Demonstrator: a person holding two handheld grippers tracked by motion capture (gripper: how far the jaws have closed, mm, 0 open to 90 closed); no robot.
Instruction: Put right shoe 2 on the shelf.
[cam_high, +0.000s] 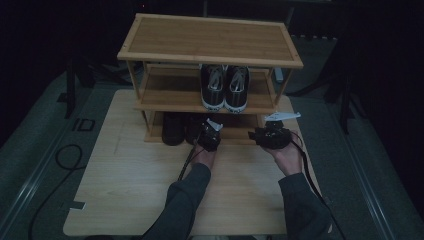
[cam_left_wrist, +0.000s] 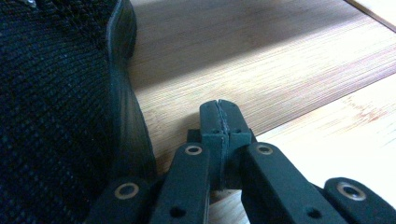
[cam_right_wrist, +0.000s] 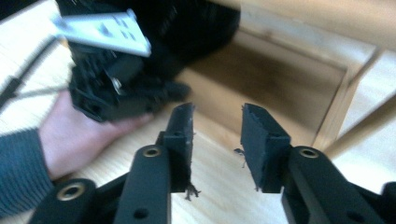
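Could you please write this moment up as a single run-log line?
left claw: shut, empty, beside black shoe on bottom shelf | right claw: open, empty, at rack front | sneakers: middle shelf

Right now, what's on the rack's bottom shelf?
On the rack's bottom shelf, a pair of black shoes sits left of centre, partly hidden by the middle shelf and the left tongs.

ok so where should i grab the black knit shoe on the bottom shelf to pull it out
Grip the heel collar of the black knit shoe, coming in level from the open front of the rack, since the middle shelf blocks access from above. The left gripper sits shut just beside it, so it looks best placed; open it first.
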